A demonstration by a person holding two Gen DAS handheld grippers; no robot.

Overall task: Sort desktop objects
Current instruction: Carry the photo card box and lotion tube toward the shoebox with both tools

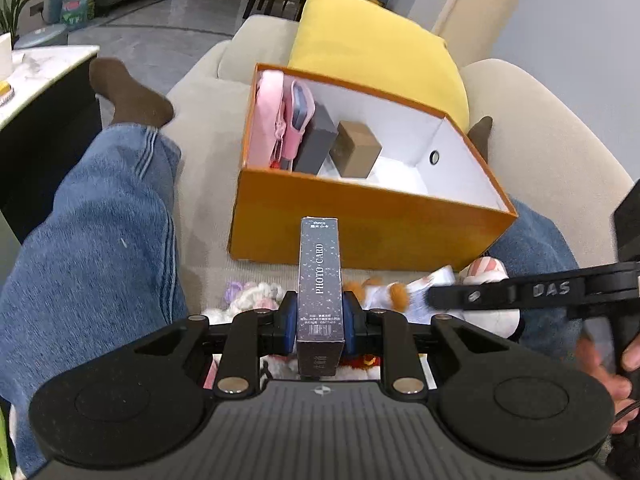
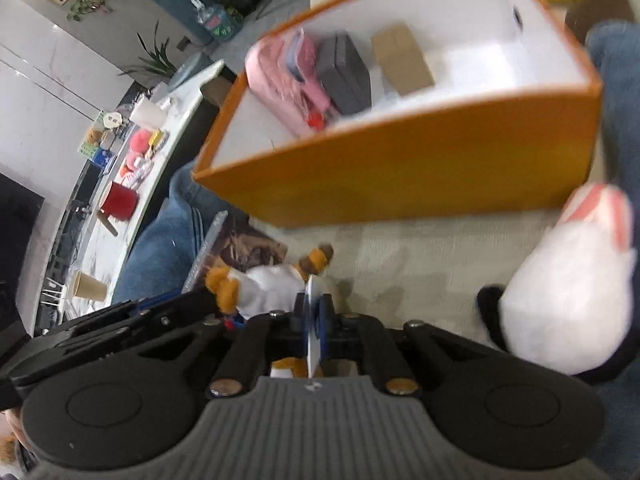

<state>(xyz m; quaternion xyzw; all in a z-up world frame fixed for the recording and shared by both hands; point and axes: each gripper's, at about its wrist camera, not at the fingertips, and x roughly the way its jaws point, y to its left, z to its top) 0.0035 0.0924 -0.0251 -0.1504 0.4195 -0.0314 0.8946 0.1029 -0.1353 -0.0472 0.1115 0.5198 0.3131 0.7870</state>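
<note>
My left gripper (image 1: 320,312) is shut on a dark, speckled box marked PHOTO CARD (image 1: 320,272), held upright just short of the orange box (image 1: 360,216). That box has a white inside and holds a pink pouch (image 1: 272,116), a dark grey box (image 1: 316,140) and a brown carton (image 1: 356,150). My right gripper (image 2: 315,312) is shut on a thin white tag (image 2: 312,344) that belongs to a small orange and white plush toy (image 2: 264,288). The toy hangs just beyond the fingers, over the beige sofa seat. In the left wrist view the right gripper (image 1: 434,300) reaches in from the right.
A person's legs in blue jeans (image 1: 92,240) lie on either side of the orange box (image 2: 400,164). A large white plush with pink markings (image 2: 572,280) lies at the right. A yellow cushion (image 1: 372,48) stands behind the box. A cluttered marble table (image 2: 120,184) is at the left.
</note>
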